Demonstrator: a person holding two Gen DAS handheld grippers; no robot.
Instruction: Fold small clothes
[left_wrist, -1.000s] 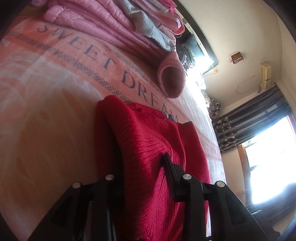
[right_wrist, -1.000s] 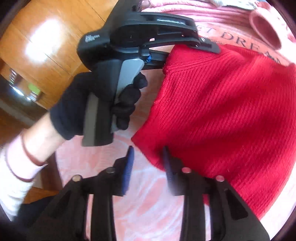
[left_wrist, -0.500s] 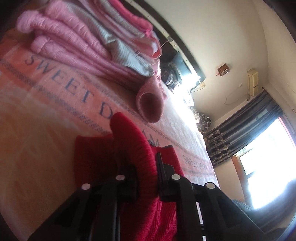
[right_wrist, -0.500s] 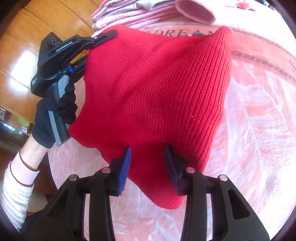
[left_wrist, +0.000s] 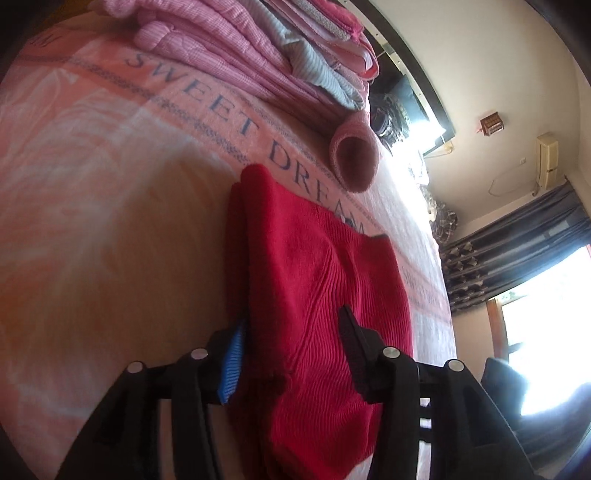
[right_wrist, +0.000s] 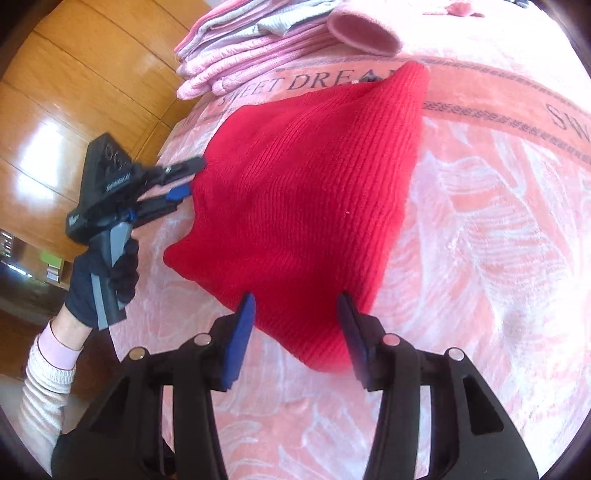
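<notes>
A red knit garment (left_wrist: 314, 280) (right_wrist: 310, 192) lies folded on the pink "SWEET DREAM" blanket (left_wrist: 110, 206) (right_wrist: 480, 229). My left gripper (left_wrist: 291, 347) is open, its fingers either side of the garment's near end, which lies loose between them. In the right wrist view, the left gripper (right_wrist: 186, 179) stands at the garment's left edge, jaws apart, held by a gloved hand (right_wrist: 107, 280). My right gripper (right_wrist: 295, 332) is open too, straddling the garment's near corner without pinching it.
A stack of folded pink and grey clothes (left_wrist: 266, 55) (right_wrist: 251, 48) sits at the blanket's far edge, with a pink rolled piece (left_wrist: 354, 155) (right_wrist: 362, 29) beside it. Wooden panels (right_wrist: 74, 92) rise to the left. A window and dark curtains (left_wrist: 517, 258) are at the right.
My left gripper was shut on a raised fold of the red garment and has opened. The garment now lies flat and folded. The right fingers have spread wider.
</notes>
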